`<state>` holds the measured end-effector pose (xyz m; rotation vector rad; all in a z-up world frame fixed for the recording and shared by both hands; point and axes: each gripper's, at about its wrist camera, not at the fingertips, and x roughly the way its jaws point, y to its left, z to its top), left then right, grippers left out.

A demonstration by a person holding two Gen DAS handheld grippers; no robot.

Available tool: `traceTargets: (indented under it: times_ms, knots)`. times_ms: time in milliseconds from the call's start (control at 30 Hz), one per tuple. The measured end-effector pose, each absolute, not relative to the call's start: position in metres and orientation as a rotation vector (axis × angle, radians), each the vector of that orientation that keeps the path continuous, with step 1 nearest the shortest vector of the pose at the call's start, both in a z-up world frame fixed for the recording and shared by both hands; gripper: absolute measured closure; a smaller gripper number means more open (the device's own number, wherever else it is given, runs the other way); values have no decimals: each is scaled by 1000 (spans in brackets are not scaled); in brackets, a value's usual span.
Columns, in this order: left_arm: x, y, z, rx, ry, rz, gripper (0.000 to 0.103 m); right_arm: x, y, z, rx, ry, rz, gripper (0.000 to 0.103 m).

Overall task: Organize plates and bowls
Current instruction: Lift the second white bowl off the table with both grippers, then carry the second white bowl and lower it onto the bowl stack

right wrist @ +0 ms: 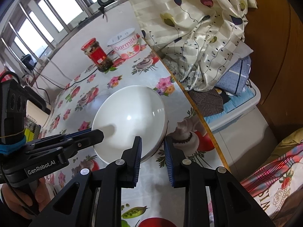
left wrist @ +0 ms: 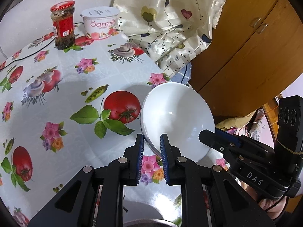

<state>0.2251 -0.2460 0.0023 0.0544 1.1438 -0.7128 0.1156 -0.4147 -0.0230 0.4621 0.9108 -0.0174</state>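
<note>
We see both grippers meeting at the white bowl [left wrist: 177, 121], tilted at the centre of each frame on the desk [left wrist: 75, 75]. The left gripper [left wrist: 152, 145] and right gripper [right wrist: 152, 147] each straddle its rim, fingers apart (contact unclear). Upper left, a tub [left wrist: 100, 22] reads "Oarmilk".

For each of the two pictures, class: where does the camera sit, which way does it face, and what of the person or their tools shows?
Left wrist: sits behind the left tool, facing the white bowl; the right tool enters at right.
Right wrist: sits behind the right tool, facing the same bowl; the left tool and hand show at left.
Shared: bowl, jar, yogurt tub, curtain.
</note>
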Motion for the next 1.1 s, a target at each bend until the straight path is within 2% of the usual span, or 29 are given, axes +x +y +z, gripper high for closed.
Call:
traceTargets:
  times_ms: [1100]
  knots:
    - [138, -160, 69, -52, 975, -638, 84, 49, -340, 46, 351, 831, 99, 80]
